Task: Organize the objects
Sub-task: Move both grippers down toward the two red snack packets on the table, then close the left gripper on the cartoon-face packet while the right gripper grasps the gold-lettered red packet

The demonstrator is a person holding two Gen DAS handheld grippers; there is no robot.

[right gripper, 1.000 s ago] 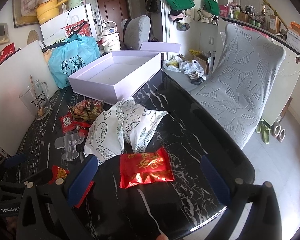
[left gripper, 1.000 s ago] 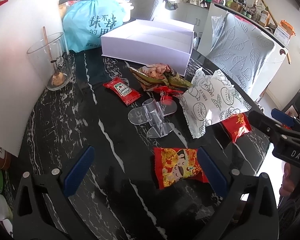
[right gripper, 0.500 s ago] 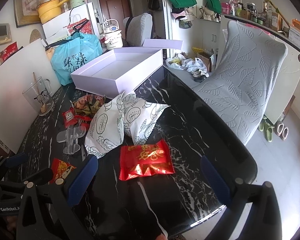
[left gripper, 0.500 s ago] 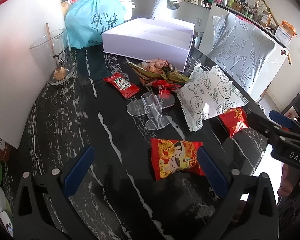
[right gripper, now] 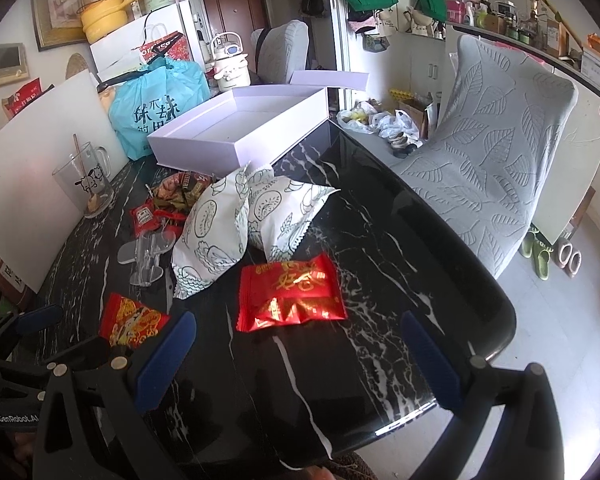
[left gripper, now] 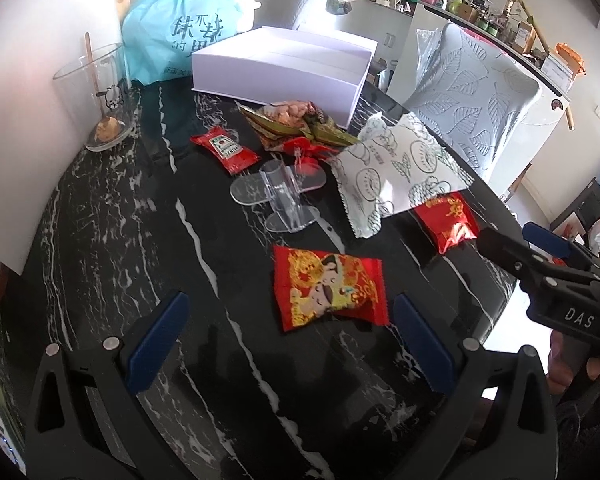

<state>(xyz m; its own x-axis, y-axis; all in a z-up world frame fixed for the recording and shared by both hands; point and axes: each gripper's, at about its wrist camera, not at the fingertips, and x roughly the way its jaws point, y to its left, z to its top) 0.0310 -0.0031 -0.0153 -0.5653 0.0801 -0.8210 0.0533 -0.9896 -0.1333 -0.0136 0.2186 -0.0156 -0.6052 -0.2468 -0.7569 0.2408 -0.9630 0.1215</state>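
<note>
Snack packets lie on a black marble table [left gripper: 112,240]. A red cartoon packet [left gripper: 328,288] lies just ahead of my open, empty left gripper [left gripper: 288,344]; it also shows in the right wrist view [right gripper: 132,320]. A red gold-lettered packet [right gripper: 290,292] lies just ahead of my open, empty right gripper [right gripper: 300,360]; it also shows in the left wrist view [left gripper: 448,220]. White patterned bags [right gripper: 236,224], a ketchup sachet [left gripper: 224,148], a brown snack bag [left gripper: 292,120] and a clear plastic stand [left gripper: 280,196] lie further on. An open white box [right gripper: 240,128] stands at the back.
A glass mug [left gripper: 96,96] with a stick stands at the left by a white board [left gripper: 24,80]. A blue bag [left gripper: 180,32] sits behind the box. A grey chair [right gripper: 492,168] stands beside the table's right edge [right gripper: 440,216].
Both grippers have moved forward over the table, so the two red packets sit closer between their fingers. Nothing on the table has moved.
</note>
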